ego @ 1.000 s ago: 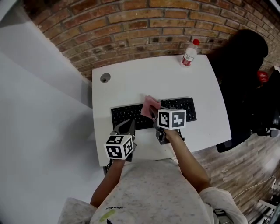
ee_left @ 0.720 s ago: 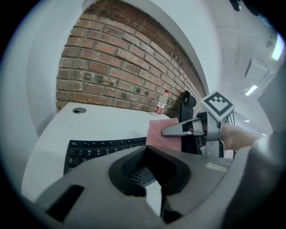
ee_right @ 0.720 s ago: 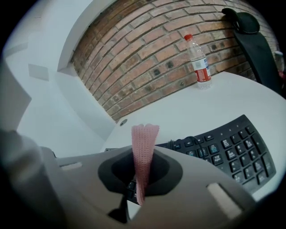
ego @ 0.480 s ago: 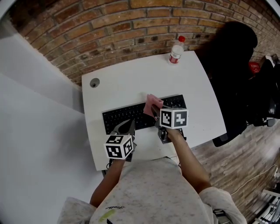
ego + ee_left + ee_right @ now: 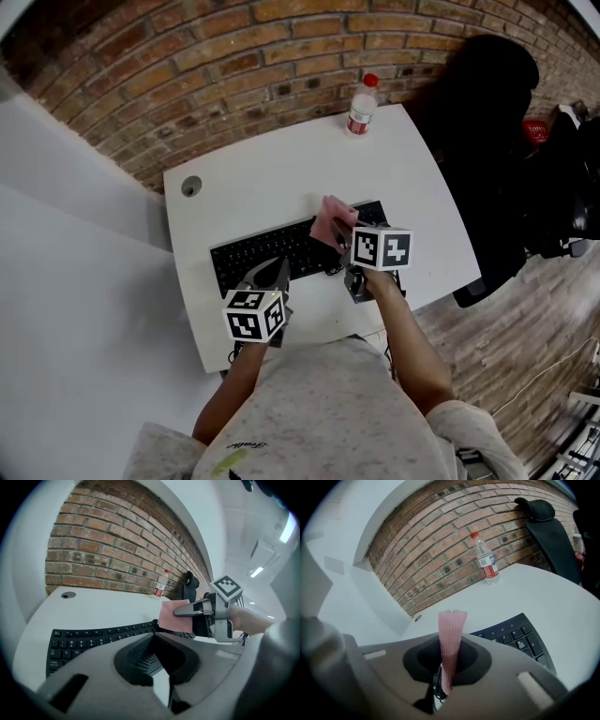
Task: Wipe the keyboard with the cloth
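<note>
R gripper clamped on pink cloth, keyboard just under it. L gripper closed, empty. Wiping prob barely underway, most keys left.

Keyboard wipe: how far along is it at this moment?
Done: the cloth is picked up, pinched in the right gripper. In hand: it hangs over the keyboard, right of its middle. Left: wiping the keys; no cleaned area is discernible. The left gripper sits shut, empty.

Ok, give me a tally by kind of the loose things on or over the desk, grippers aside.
keyboard: 1
pink cloth: 1
plastic bottle: 1
Total: 3
</note>
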The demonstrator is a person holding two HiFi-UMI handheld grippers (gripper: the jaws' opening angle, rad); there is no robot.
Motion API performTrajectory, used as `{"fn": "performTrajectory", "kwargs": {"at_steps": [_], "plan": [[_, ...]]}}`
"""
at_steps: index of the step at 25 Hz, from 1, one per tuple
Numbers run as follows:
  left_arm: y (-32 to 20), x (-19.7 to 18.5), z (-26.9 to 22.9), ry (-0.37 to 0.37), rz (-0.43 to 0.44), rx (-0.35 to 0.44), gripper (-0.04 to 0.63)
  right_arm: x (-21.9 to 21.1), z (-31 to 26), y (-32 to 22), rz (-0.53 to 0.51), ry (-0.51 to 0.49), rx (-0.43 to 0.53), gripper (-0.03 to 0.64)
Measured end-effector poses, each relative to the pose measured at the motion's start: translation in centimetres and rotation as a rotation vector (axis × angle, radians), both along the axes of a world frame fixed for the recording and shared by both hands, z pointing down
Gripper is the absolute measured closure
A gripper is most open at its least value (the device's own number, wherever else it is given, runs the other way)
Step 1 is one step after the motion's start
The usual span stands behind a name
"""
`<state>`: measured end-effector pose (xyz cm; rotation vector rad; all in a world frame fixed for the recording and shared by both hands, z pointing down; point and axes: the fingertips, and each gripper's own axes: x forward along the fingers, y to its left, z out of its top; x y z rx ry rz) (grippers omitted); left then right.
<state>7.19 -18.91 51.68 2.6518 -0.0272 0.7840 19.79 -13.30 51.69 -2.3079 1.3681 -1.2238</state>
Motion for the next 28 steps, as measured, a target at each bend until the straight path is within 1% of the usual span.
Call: {"fn": "performTrajectory", "kwargs": {"at_steps": [10, 19, 26, 28], "plan": [[1.6, 1.9, 0.2, -0.012, 0.051, 0.006, 0.598, 3.4, 0.4, 3.2, 0.086, -0.023, 0.023, 0.592], [2.6, 3.4, 0.1, -0.024, 0.089, 0.021, 0.598, 6.8, 2.1, 6.8, 0.178, -0.047, 0.010, 0.592], [2.8, 3.8, 0.2, -0.026, 0.106, 0.021, 0.598, 8.7, 2.1, 9.4, 0.229, -0.010, -0.029, 0.594], [2.8, 3.7, 0.2, -0.024, 0.110, 0.020, 0.598, 8.9, 1.6, 9.7, 0.236, 0.000, -0.022, 0.592]]}}
